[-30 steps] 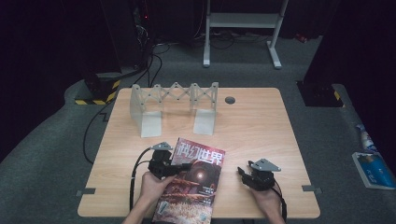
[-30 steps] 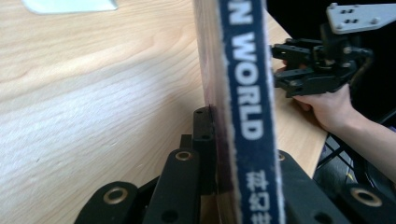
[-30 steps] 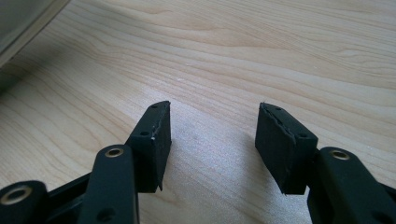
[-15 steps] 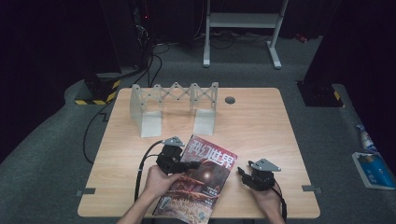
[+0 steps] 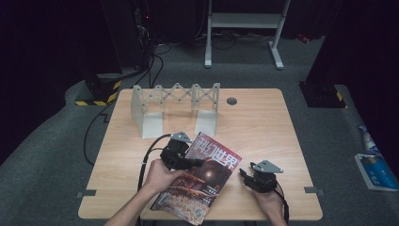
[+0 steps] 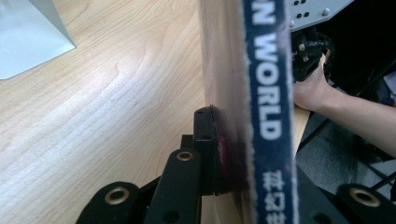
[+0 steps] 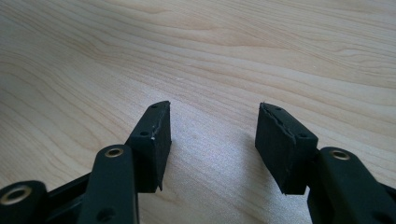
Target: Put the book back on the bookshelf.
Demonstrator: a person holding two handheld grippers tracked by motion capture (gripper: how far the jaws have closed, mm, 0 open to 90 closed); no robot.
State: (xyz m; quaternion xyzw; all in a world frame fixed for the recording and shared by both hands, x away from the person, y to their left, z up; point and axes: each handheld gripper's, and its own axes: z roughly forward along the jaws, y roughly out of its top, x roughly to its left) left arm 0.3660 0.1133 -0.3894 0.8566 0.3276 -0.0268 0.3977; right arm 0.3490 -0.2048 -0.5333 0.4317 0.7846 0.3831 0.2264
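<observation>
High view shows my left gripper (image 5: pixel 188 162) clamped on the left edge of the magazine (image 5: pixel 202 181), which is tilted up off the table (image 5: pixel 263 122) with its lower corner hanging past the near edge. From my left gripper view, my jaws pinch the magazine (image 6: pixel 243 116) tight near its spine, so the pick-up looks done. My right gripper (image 5: pixel 248 178) rests on the wood just beside the magazine's right edge, jaws wide and holding nothing; the right gripper view has only bare table (image 7: pixel 210 56) between them. The folding white rack (image 5: pixel 176 106) stands empty at the far side, well apart. I judge what's left is carrying the magazine over and standing it in one of the rack's slots
</observation>
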